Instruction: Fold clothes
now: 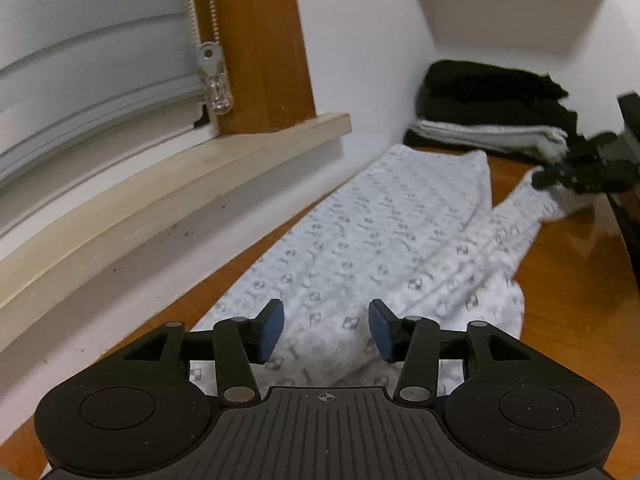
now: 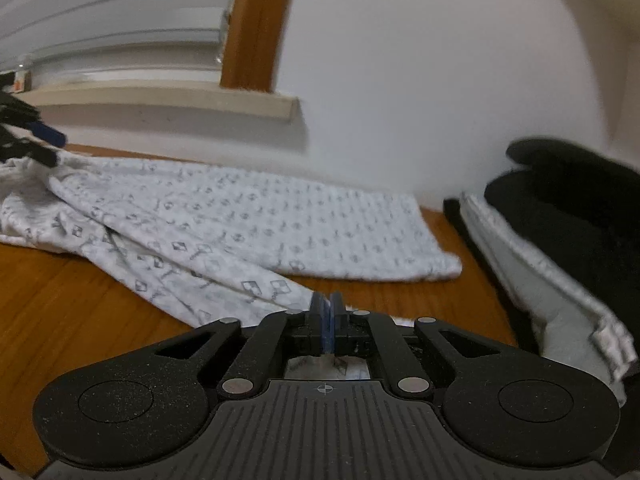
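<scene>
1. Across the middle of both wrist views, I see the patterned white garment (image 1: 384,248) spread flat on the wooden table (image 1: 576,280), along the wall under the window sill (image 1: 192,184).
2. At the bottom of the left view, my left gripper (image 1: 326,330) hangs over the garment's near end, blue pads apart, gripping nothing.
3. My right gripper (image 2: 327,312) has its pads pressed together on a cloth edge of the garment.
4. A stack of folded clothes (image 2: 568,232) sits at the right of the right view.

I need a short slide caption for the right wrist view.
Right gripper shut on a leg end of the patterned white trousers, lying on a wooden table.
</scene>
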`<move>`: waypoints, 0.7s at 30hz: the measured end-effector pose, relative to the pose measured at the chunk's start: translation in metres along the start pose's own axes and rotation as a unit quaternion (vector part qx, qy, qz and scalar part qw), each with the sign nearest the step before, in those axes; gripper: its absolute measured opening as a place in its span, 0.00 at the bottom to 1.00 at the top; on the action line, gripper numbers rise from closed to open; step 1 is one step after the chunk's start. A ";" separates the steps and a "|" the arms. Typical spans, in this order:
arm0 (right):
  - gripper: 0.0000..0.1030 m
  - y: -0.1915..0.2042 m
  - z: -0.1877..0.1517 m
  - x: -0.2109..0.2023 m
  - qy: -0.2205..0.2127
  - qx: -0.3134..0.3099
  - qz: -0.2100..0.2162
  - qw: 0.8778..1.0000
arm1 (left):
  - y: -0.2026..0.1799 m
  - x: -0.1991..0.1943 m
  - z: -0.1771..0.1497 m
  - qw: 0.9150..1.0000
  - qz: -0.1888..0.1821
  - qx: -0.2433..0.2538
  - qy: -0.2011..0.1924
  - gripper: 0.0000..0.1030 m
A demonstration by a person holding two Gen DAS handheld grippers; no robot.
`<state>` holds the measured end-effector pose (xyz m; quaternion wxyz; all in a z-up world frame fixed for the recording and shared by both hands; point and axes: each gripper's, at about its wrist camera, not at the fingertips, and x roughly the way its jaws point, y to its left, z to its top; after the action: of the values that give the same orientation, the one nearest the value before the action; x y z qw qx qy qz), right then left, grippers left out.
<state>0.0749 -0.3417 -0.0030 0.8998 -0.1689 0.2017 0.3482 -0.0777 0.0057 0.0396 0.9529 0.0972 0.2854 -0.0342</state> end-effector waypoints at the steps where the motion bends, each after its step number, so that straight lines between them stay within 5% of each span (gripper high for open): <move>1: 0.10 -0.002 -0.002 -0.001 -0.002 0.006 -0.005 1.000 | -0.001 0.001 -0.001 1.000 0.001 0.004 0.005 0.50; 5: 0.21 -0.016 -0.009 -0.015 -0.010 0.034 -0.002 0.999 | -0.003 0.009 -0.004 1.000 -0.009 0.017 0.019 0.51; 9: 0.31 -0.031 -0.019 -0.036 -0.012 0.046 0.000 0.999 | -0.003 0.015 -0.003 0.997 -0.074 0.016 0.025 0.51; 17: 0.38 -0.050 -0.034 -0.044 0.006 0.050 -0.012 0.999 | -0.024 0.011 0.004 0.996 -0.090 0.023 0.008 0.51; 21: 0.42 -0.055 -0.036 -0.037 0.010 0.051 -0.011 0.999 | -0.039 0.009 0.004 0.994 -0.091 0.054 0.018 0.62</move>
<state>0.0790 -0.4167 -0.0071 0.9090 -0.1288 0.2263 0.3254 -0.0733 -0.0336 0.0313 0.9338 0.1230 0.3079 -0.1342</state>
